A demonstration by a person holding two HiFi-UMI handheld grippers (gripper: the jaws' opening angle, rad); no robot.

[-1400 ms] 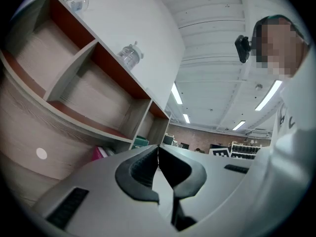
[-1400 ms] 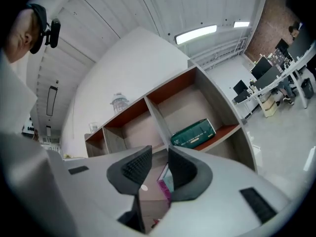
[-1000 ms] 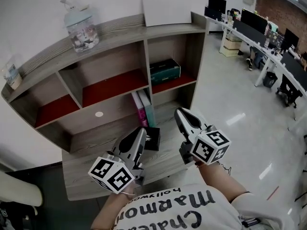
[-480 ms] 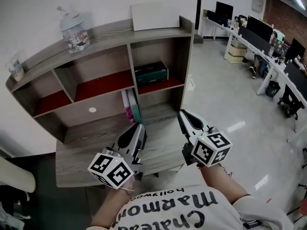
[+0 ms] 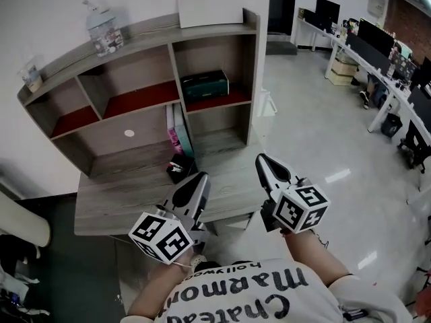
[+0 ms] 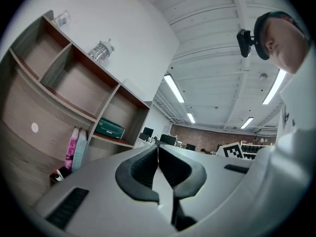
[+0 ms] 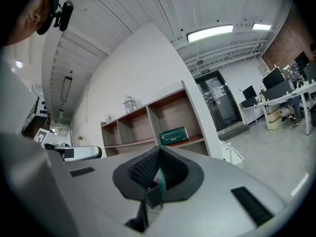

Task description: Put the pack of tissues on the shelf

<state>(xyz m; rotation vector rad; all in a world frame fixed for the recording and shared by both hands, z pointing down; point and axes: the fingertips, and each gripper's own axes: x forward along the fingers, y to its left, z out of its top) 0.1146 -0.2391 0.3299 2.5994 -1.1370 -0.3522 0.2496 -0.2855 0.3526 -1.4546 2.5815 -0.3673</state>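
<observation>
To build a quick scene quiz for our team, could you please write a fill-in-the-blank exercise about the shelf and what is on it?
1. Seen from the head view, the green pack lies in the upper ____ compartment of the shelf.
2. The glass jar stands on ____ of the shelf.
3. The upright books in the lower compartment number ____.
Missing words: right; top; two.

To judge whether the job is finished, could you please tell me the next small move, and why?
Probably lower both grippers to rest: the green pack of tissues already lies in the upper right compartment of the shelf, and the left gripper and right gripper are shut on nothing.
</observation>
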